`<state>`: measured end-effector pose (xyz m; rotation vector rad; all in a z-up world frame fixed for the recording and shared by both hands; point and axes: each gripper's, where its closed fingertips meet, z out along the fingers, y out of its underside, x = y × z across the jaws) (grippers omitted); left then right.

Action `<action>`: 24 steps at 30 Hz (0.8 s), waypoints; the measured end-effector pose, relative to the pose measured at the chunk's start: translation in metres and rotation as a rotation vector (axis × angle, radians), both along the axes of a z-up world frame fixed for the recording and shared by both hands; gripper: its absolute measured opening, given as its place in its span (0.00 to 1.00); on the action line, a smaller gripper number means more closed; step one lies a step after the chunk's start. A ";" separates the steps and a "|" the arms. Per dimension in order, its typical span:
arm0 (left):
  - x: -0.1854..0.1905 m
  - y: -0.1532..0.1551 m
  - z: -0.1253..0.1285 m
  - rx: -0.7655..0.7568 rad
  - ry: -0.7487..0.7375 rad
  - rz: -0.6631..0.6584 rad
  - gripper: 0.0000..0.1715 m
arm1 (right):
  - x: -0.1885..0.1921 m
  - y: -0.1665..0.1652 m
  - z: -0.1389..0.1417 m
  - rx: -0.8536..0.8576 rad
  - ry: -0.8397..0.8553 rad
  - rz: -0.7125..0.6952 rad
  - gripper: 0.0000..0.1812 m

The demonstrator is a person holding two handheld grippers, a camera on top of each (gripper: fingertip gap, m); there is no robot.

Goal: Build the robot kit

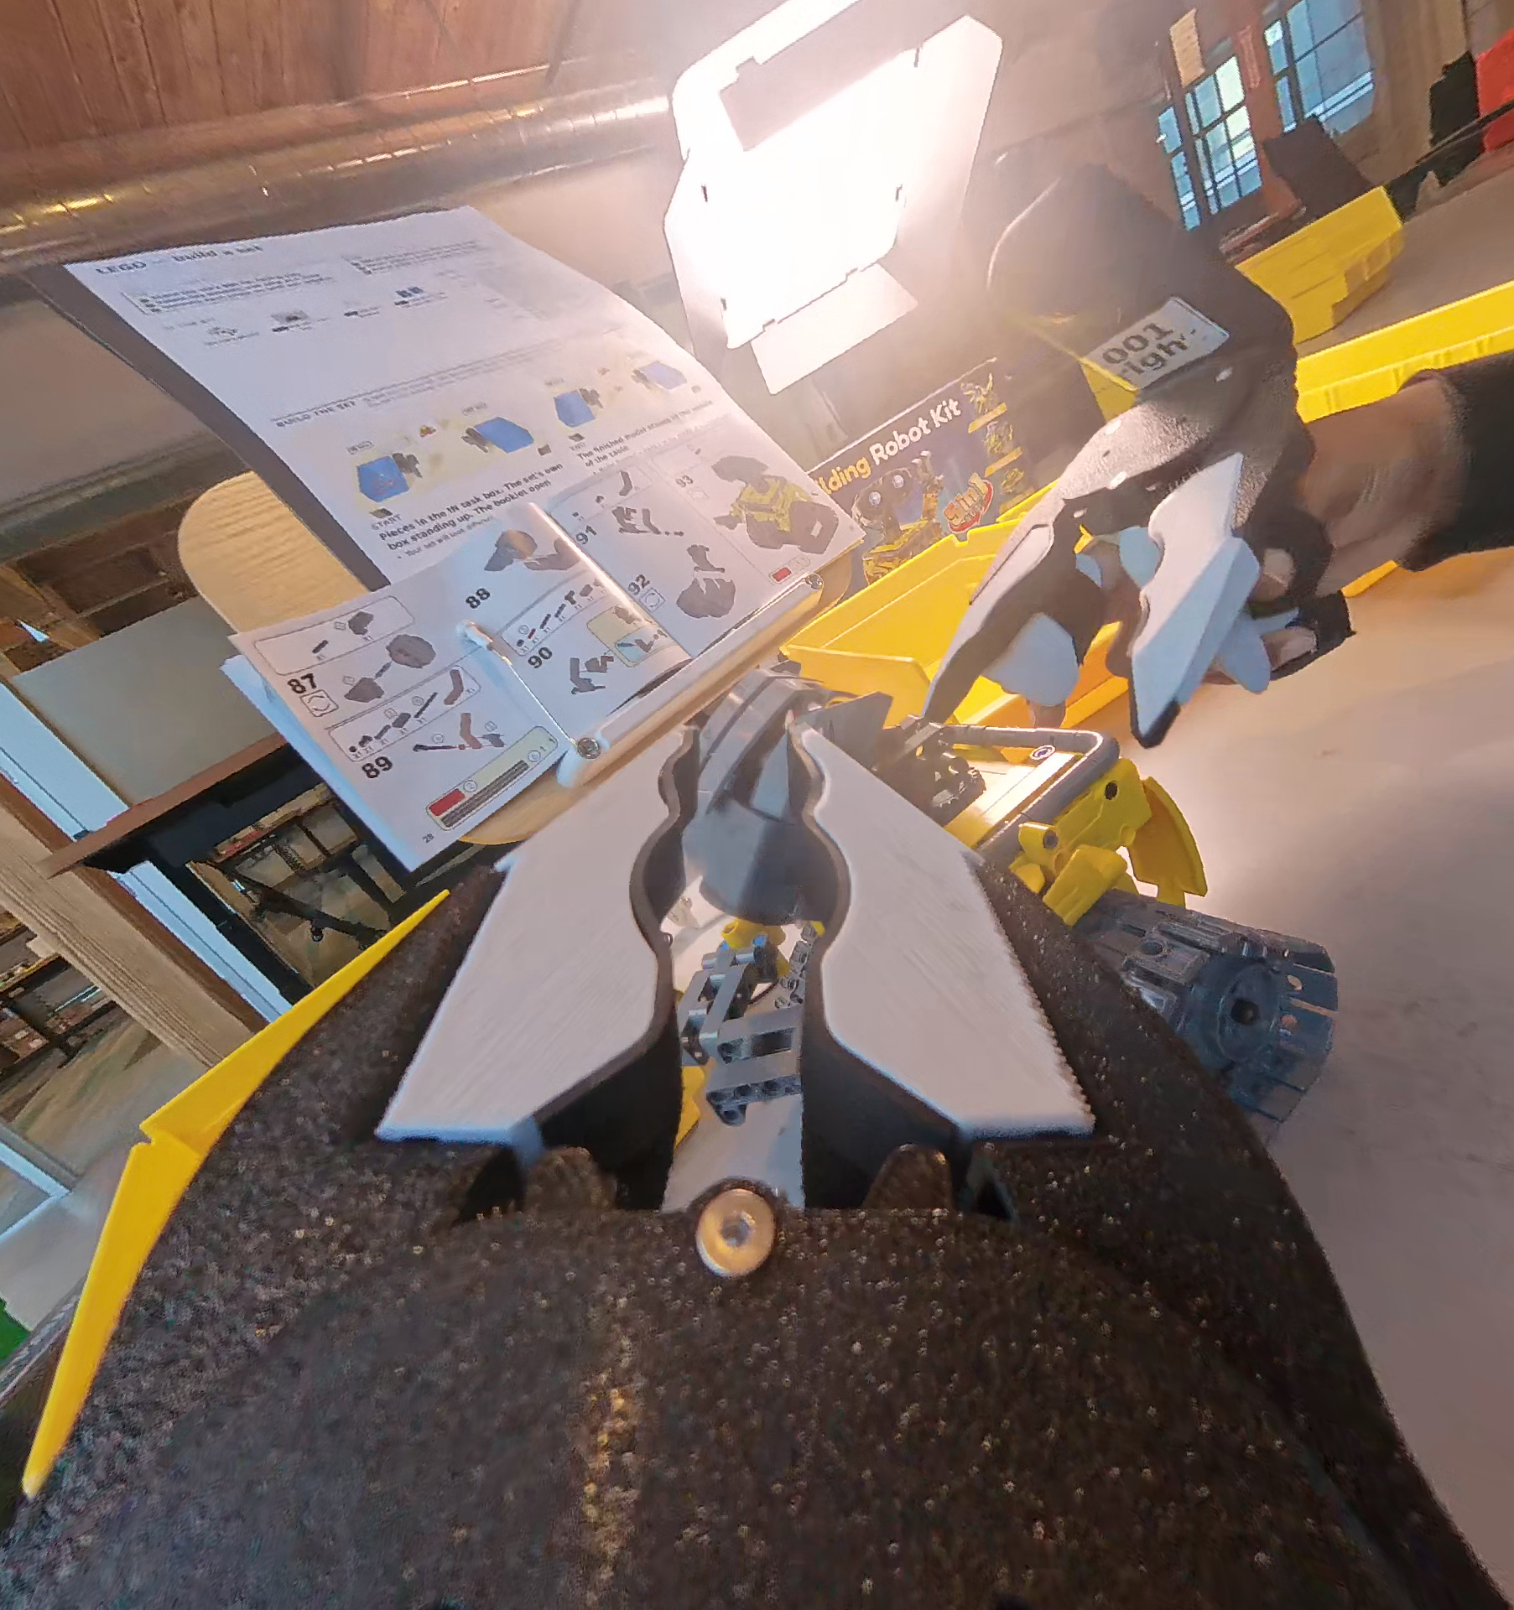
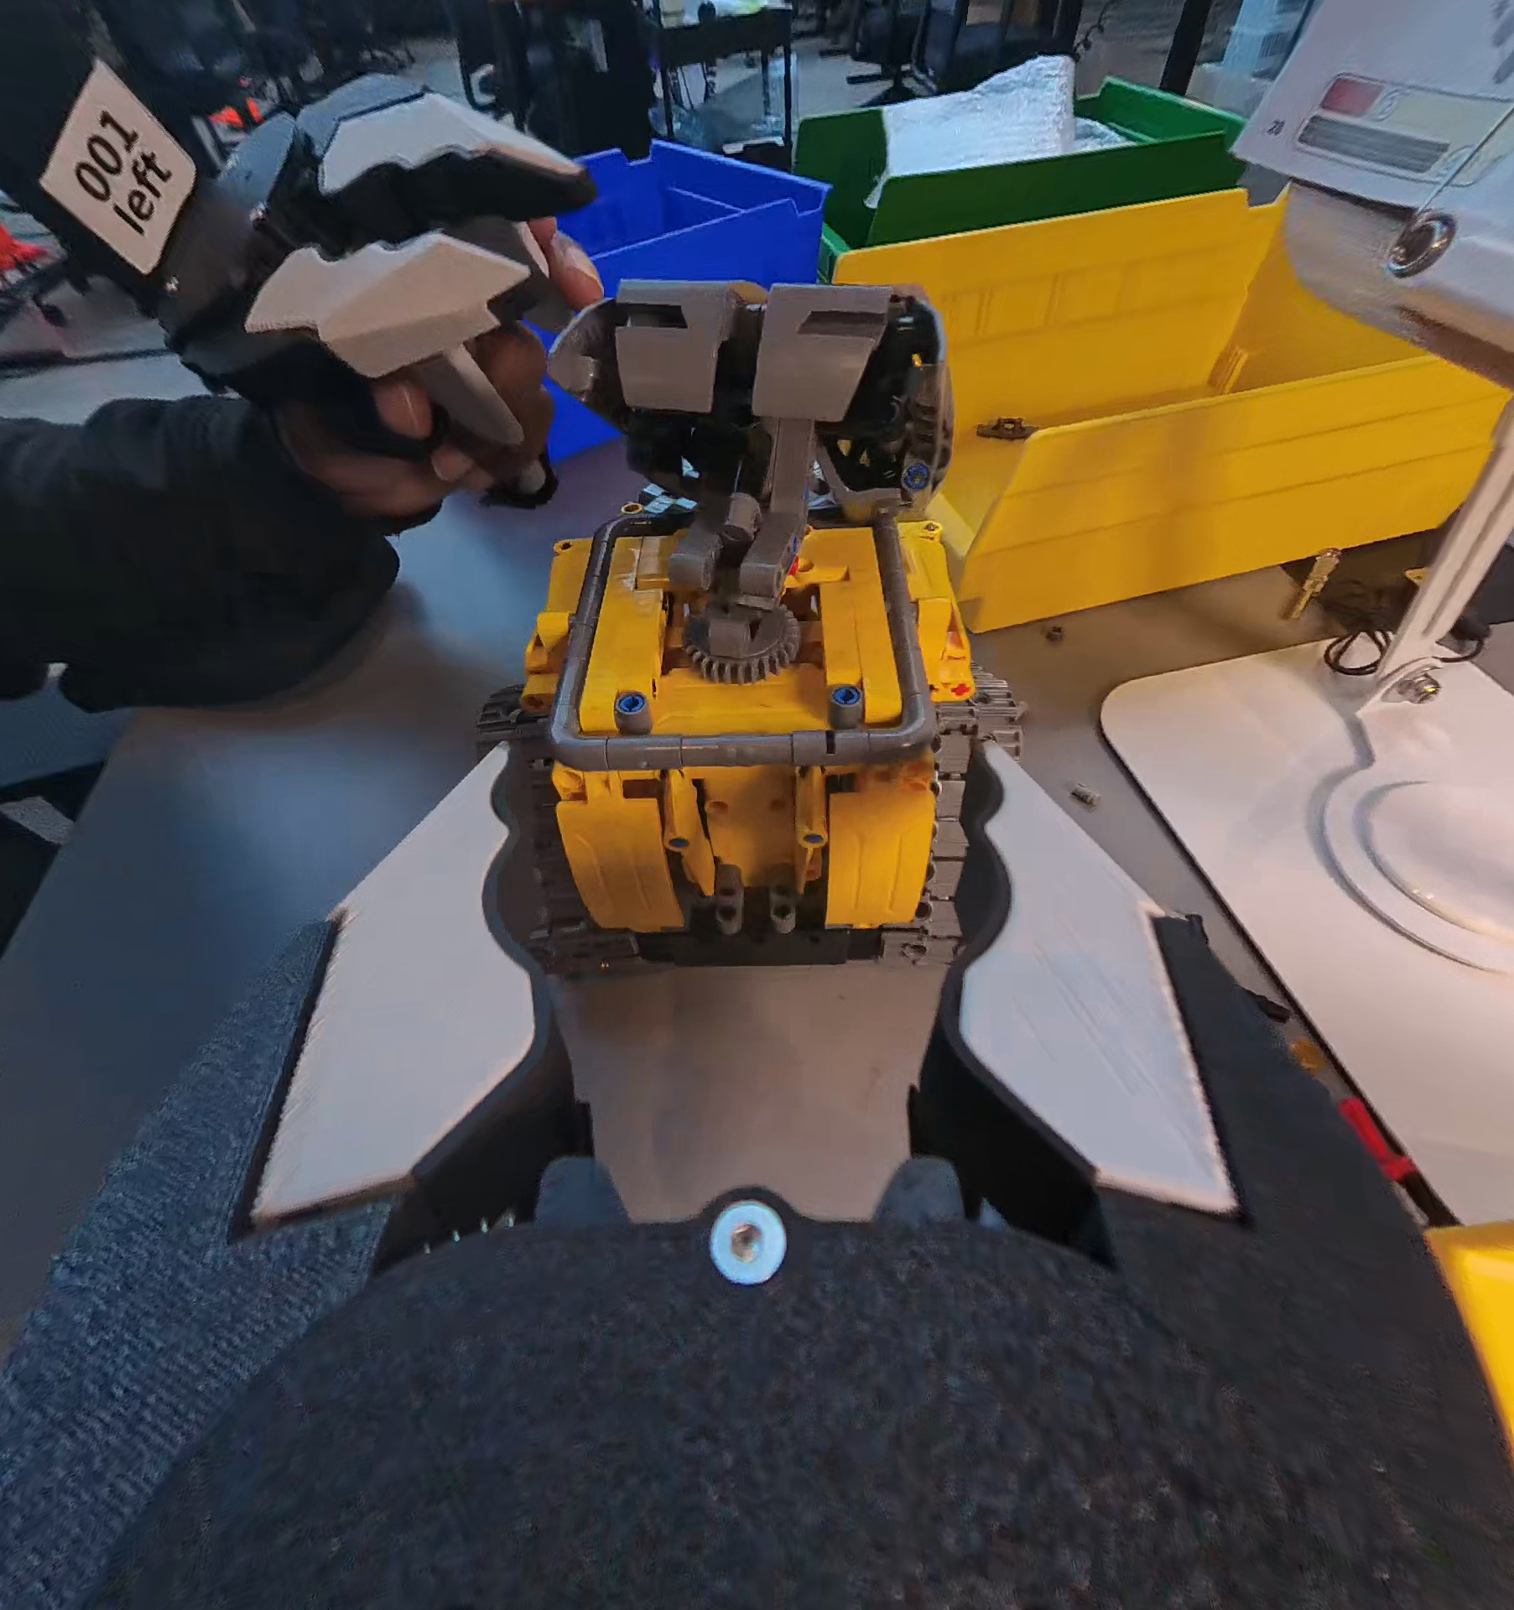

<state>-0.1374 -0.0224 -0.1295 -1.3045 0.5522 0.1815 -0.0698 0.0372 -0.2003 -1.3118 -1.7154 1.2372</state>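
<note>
Where the grey table (image 2: 213, 828) spreads under both my grippers, the yellow brick-built robot model (image 2: 740, 767) stands upright on its grey tracks, just ahead of my right gripper (image 2: 744, 836); that gripper is spread wide, its tips flanking the model's base at the tracks, gripping nothing; behind the model sit a yellow bin (image 2: 1171, 453), a green bin (image 2: 1041, 174) and a blue bin (image 2: 692, 209); my left gripper (image 1: 740, 758) is narrowed around the model's grey head (image 1: 744, 836), though whether its pads press it I cannot tell; an open instruction booklet (image 1: 492, 662) rests on a stand beyond.
</note>
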 end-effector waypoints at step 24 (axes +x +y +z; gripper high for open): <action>-0.028 0.000 -0.035 -0.411 -0.259 -0.201 0.51 | -0.038 -0.022 -0.001 -0.054 0.148 0.130 0.51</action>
